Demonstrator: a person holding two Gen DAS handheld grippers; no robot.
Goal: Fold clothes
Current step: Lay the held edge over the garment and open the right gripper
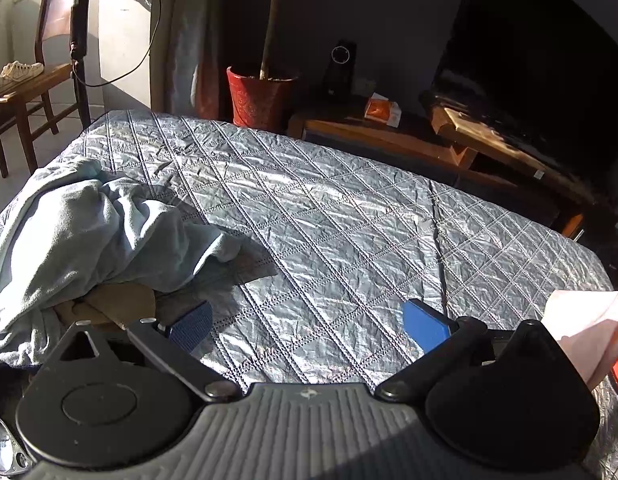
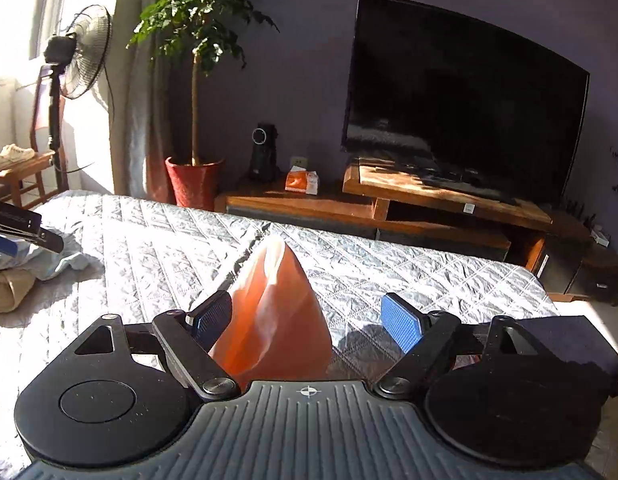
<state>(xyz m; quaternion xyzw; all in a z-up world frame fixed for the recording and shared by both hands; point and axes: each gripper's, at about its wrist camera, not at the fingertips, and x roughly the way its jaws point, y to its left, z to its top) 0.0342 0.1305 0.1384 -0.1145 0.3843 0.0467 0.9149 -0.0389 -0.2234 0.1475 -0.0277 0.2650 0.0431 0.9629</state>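
A bed under a grey quilt (image 1: 329,208) carries everything. Beyond its far edge stand a red pot (image 2: 193,182) with a small tree, a dark speaker (image 2: 264,152), an orange-and-white tissue box (image 2: 303,182) on a low wooden stand (image 2: 449,200), and a black TV (image 2: 465,100). At the far left, by the sunlit window, are a fan (image 2: 87,52) and a wooden chair (image 1: 37,92) with white shoes (image 1: 15,76) on its seat. No writing or label can be read.

The left gripper (image 1: 307,326) hangs over the quilt near the bed's near edge, its blue pads wide apart with only bare quilt between them. By the left edge lies a crumpled pale-blue garment (image 1: 89,232), with a tan cloth (image 1: 117,304) partly under it.

The right gripper (image 2: 307,320) is released, jaws spread. An orange-pink cloth (image 2: 273,312) rises in a peak between them, next to the left pad and clear of the right one; whether it touches the left pad cannot be told.

Only the right view shows the tree's leaves, the whole TV, and a dark folded cloth (image 2: 565,340) by the bed's right edge. The left view shows the pink cloth only as a pale strip at its right border, but shows the blue garment whole.
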